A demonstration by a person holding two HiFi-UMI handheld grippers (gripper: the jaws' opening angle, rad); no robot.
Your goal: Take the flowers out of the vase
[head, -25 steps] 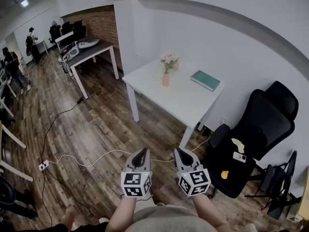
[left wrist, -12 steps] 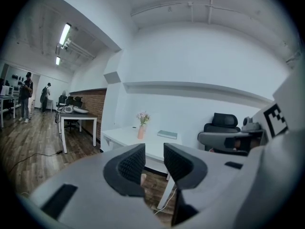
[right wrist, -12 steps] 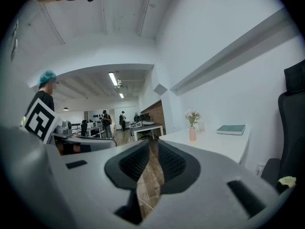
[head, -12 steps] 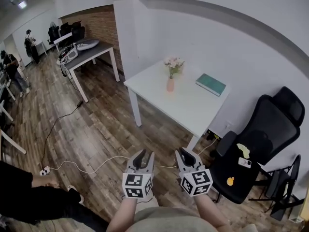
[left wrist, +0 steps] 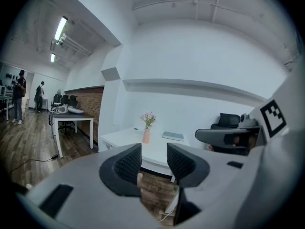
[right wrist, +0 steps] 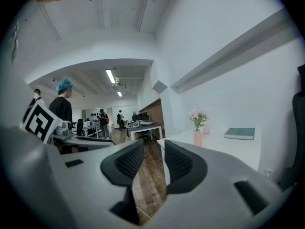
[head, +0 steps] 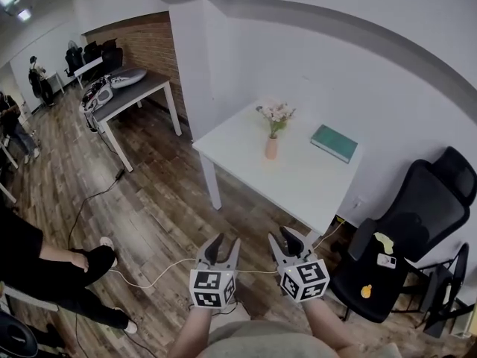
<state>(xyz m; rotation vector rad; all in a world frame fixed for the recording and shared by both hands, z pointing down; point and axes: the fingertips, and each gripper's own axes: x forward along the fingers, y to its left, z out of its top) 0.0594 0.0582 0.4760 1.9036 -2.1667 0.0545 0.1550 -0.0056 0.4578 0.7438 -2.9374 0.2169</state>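
Pale pink flowers (head: 276, 113) stand in a small pink vase (head: 271, 148) on a white table (head: 298, 185), well ahead of both grippers. My left gripper (head: 223, 247) and right gripper (head: 286, 242) are held side by side low in the head view, over the wooden floor, short of the table's near corner. Both have just been opening, and nothing is between their jaws. The left gripper view shows its gripper (left wrist: 153, 159) open, with the vase (left wrist: 146, 136) and flowers (left wrist: 148, 119) far beyond. The right gripper view shows its gripper (right wrist: 153, 157) open, with the vase (right wrist: 197, 138) to the right.
A green book (head: 333, 142) lies on the table behind the vase. A black office chair (head: 406, 241) stands at the right. A white cable (head: 149, 274) runs across the floor. A person's leg (head: 52, 263) is at the lower left. A grey desk (head: 127, 88) stands further back.
Both grippers went from shut to open. The view has drawn closer to the white table. A person in dark clothes has come into the lower left.
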